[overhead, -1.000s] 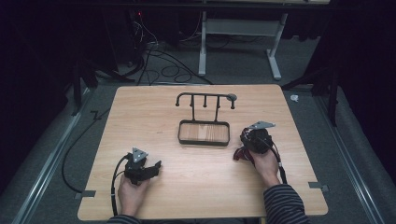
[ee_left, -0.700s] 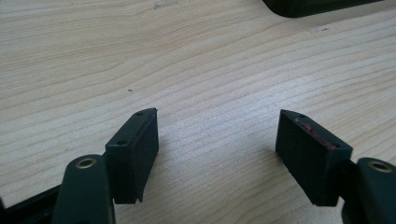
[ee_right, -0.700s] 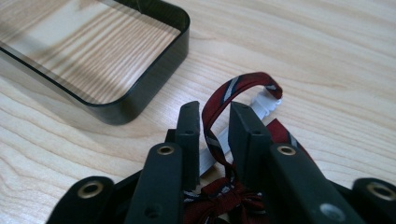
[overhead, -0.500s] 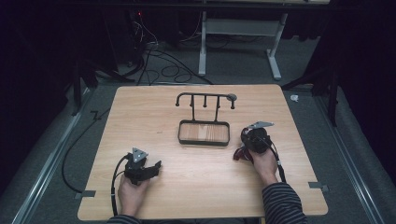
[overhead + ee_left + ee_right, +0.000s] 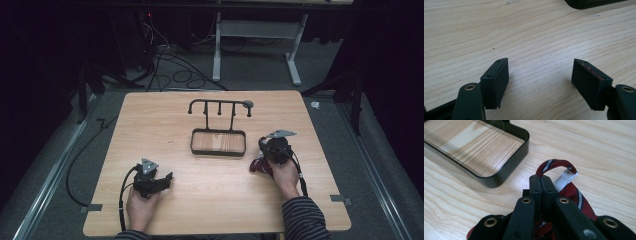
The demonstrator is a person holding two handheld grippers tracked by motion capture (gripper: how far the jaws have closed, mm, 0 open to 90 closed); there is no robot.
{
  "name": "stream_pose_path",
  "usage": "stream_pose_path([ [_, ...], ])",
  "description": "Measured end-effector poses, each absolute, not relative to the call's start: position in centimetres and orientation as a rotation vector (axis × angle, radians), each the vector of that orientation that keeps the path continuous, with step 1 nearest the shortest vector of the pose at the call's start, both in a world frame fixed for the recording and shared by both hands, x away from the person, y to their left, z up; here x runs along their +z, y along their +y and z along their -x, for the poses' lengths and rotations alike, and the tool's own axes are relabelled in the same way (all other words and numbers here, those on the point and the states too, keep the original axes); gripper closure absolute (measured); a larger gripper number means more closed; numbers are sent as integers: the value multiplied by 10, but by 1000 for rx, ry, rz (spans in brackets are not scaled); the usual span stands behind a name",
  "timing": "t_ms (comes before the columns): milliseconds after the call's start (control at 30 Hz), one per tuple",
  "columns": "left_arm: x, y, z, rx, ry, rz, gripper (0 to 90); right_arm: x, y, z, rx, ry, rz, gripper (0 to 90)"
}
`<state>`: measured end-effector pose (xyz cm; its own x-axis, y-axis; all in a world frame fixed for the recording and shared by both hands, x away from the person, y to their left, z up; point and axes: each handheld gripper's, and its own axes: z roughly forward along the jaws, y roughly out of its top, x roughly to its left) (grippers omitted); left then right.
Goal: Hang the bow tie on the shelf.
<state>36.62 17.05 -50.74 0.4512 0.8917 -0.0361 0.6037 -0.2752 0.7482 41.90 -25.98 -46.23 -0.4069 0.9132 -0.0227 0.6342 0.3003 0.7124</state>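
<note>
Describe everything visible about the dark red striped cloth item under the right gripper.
The dark red striped cloth item looks like woven fabric with navy and white stripes. A loop of it arches up beside a white plastic piece. It lies bunched on the wooden table, right of the black tray. The right gripper has just closed on it.

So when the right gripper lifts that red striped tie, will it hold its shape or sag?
Probably sag: the tie is soft cloth, bunched under the right gripper, whose jaws have just closed on its loop. It looks light. The white plastic piece on it seems the only stiff part.
</note>
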Motion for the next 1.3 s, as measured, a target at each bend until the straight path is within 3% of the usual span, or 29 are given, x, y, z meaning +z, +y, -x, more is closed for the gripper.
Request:
stream_pose_path([
  [1300, -507, 170, -366, 521, 1248, -1997, 304, -384, -244, -382, 1091, 2109, -1117, 900],
])
